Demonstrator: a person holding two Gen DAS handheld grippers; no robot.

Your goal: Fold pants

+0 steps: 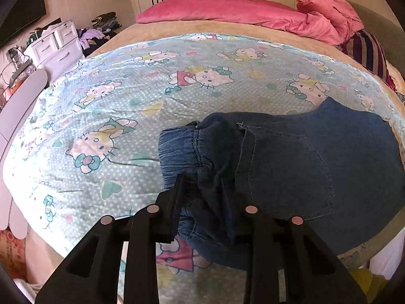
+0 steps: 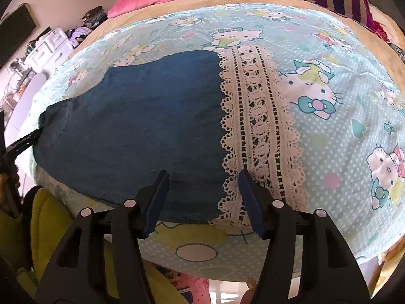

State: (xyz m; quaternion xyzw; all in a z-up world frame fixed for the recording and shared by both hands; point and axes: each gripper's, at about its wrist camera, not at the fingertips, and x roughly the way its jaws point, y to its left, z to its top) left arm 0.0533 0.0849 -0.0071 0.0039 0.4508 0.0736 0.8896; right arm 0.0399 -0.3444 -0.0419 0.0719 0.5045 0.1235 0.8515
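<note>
Blue denim pants [image 1: 291, 157] lie on the bed's Hello Kitty sheet [image 1: 114, 106]. Their gathered waistband [image 1: 177, 149] bunches up at my left gripper [image 1: 202, 190], whose jaws are shut on the waist fabric; the right finger is hidden under cloth. In the right wrist view the pants' leg [image 2: 141, 121] spreads flat and ends in a white lace cuff [image 2: 255, 131]. My right gripper [image 2: 203, 177] is open and empty, its blue-padded fingers [image 2: 158, 200] hovering over the leg's near edge beside the lace.
Pink bedding [image 1: 227, 10] and a striped cushion [image 1: 367, 50] sit at the far side of the bed. White drawers [image 1: 55, 48] with clutter stand left. A yellow plush item [image 2: 45, 228] lies below the bed's near edge.
</note>
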